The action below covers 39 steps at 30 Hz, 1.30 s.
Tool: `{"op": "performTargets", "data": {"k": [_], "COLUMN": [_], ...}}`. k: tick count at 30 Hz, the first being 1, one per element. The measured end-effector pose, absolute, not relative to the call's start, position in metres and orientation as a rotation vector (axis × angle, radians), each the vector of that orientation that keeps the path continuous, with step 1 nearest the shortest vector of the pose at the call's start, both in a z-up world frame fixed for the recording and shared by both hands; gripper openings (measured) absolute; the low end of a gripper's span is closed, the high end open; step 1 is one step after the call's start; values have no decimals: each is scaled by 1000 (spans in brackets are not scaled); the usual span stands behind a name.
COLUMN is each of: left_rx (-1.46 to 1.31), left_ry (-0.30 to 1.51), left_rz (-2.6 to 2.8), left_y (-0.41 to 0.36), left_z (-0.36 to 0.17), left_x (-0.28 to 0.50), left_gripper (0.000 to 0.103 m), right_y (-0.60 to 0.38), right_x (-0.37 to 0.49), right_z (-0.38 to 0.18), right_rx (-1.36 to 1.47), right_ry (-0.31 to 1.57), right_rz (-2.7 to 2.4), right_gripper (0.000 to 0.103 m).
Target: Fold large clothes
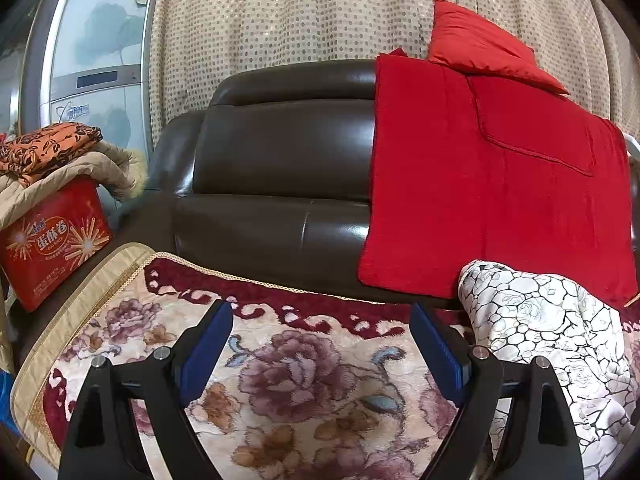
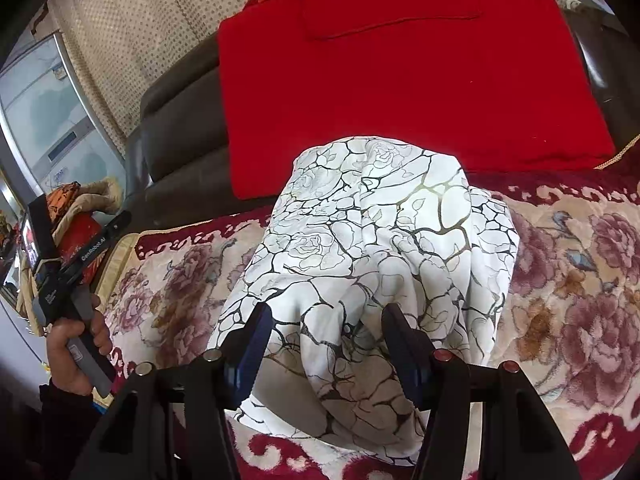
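A white garment with a black crackle-and-rose print (image 2: 372, 248) lies in a heap on the floral blanket (image 2: 580, 288) over the sofa seat. In the left wrist view the garment (image 1: 552, 332) sits at the right. My right gripper (image 2: 326, 320) is open, its jaws astride the near part of the heap, cloth bunched between them. My left gripper (image 1: 322, 320) is open and empty above bare blanket (image 1: 304, 380), to the left of the garment. The left gripper also shows in the right wrist view (image 2: 72, 264), held in a hand.
A dark leather sofa back (image 1: 280, 168) rises behind the seat, draped with a red blanket (image 1: 500, 184) and a red cushion (image 1: 480, 48). At the left a red tin box (image 1: 52, 240) carries piled clothes (image 1: 48, 148). A curtain (image 1: 300, 12) hangs behind.
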<state>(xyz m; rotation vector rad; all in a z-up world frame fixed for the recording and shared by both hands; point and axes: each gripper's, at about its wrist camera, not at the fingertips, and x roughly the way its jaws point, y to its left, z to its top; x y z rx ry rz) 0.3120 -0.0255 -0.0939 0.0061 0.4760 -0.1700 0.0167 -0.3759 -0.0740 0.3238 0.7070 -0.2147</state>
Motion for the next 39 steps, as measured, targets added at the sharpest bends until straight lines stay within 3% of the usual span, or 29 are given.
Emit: {"op": "performTargets", "data": {"k": [6,10,17,19,21,27,33,39], "left_rx": [15,65,102,101,114,211,303,337], "left_ry": [502,645,772,773,764,772,725,676], "left_rz": [-206,-342,-507,-520,-524,-567,-539,-519], "left_y": [-39,-76,-128,-136,-144,-172,-186,-183], "left_z": [-101,-127,-153,-153,-153,-164,-168,-162], "left_x": [314,323,321,319,316,306,298,291], "left_gripper": [90,92,92,92,92,92,94,93], "right_y": [-379,-390,-401,-411,-423,-448,-467,-470], "right_x": [26,34,18,6,-9,-15,28,20], "right_z": [-88,-112,-96,-86,-75,-69,-133,-124], "right_rx": [321,338,389,427,447,505,637,630], "right_ry": [735,791,730,670,596,532,768,726], "right_rz": [-226,-229,-165,-152,-185,-236,-235,-219], "right_gripper": [61,61,62,72,76,76,69,69]}}
